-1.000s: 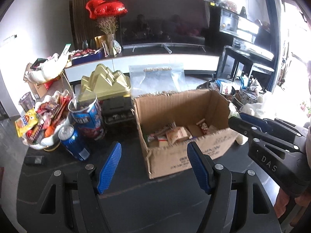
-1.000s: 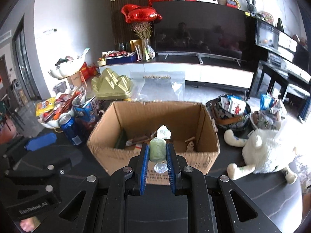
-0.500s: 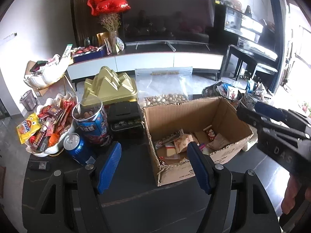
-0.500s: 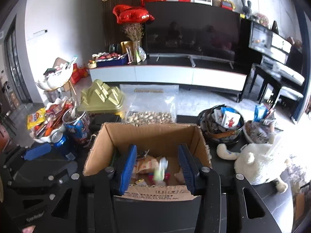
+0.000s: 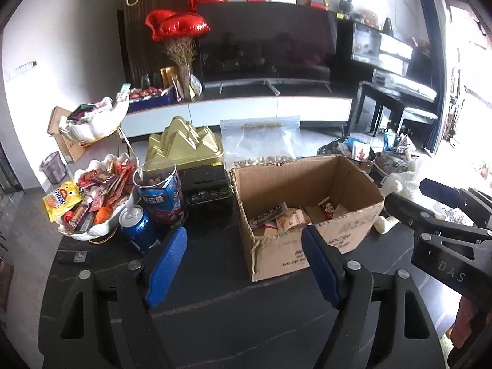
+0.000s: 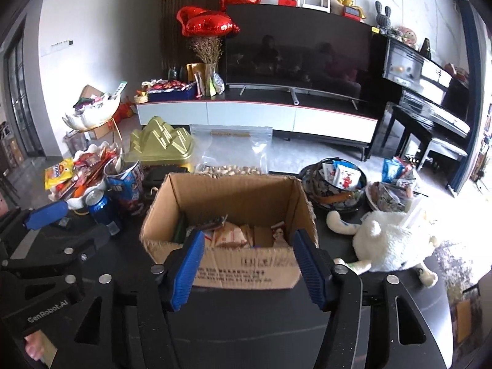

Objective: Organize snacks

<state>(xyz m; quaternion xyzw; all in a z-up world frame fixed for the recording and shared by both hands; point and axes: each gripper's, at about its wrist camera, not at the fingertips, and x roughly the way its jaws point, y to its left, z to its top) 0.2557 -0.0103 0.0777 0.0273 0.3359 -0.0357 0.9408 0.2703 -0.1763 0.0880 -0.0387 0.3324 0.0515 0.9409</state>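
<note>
Snacks in bright wrappers are split between two places: a loose layer lies in the bottom of the open brown cardboard box (image 6: 229, 215) at the middle of the right wrist view, and a heap more fills the white scalloped bowl (image 5: 92, 203) at the left edge of the left wrist view. The right gripper (image 6: 247, 266) hangs just in front of the box, its blue-padded jaws opening with nothing between them. The left gripper (image 5: 243, 266) sits low in its own frame, jaws also opening and empty, the box's near corner beyond them.

By my reckoning a drop into the box is just finished and the fetching of another piece is the step in hand. That calls for one gripper to swing toward the white bowl at left, or toward the patterned dark bowl of packets (image 6: 333, 181) right of the box, and close on a single wrapper.

All of it stands on a dark, glossy tabletop (image 5: 215, 301), crowded with a blue drink can (image 5: 136, 226), a tall blue tub (image 5: 160, 190), a gold peaked tin (image 6: 161, 143) and a white plush toy (image 6: 390, 243). Behind, at the top of both frames, a large black television (image 6: 298, 55) and red heart balloons (image 6: 209, 24) back a living room.
</note>
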